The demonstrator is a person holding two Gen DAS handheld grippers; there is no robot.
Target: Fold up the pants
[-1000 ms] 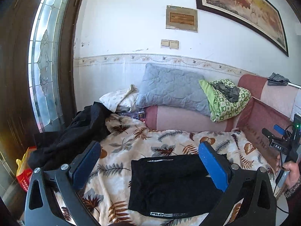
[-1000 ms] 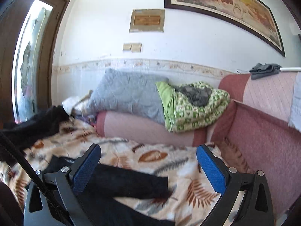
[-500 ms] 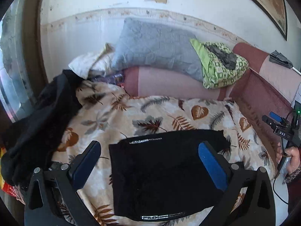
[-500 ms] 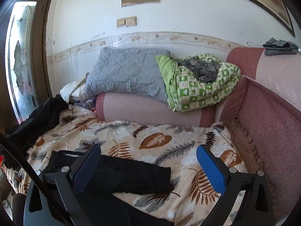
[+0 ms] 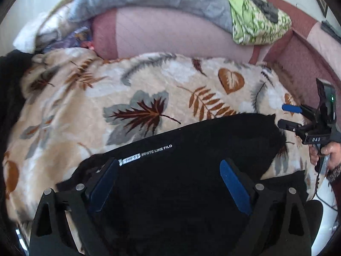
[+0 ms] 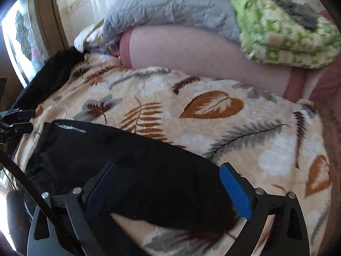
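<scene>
Nearest, the left claw hangs with its jaws spread wide and empty over the left end of the black pants, and the right claw hangs likewise over the right end. The pants lie partly folded on the leaf-print blanket of the sofa. Likely step: reaching for the next fold, which calls for pinching both ends and carrying them over evenly. Beyond sit the pink bolster and grey pillow

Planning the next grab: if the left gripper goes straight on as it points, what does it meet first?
Most likely the black folded pants: the open left gripper frames them, with the leaf-print blanket beyond, though depth is unclear.
</scene>
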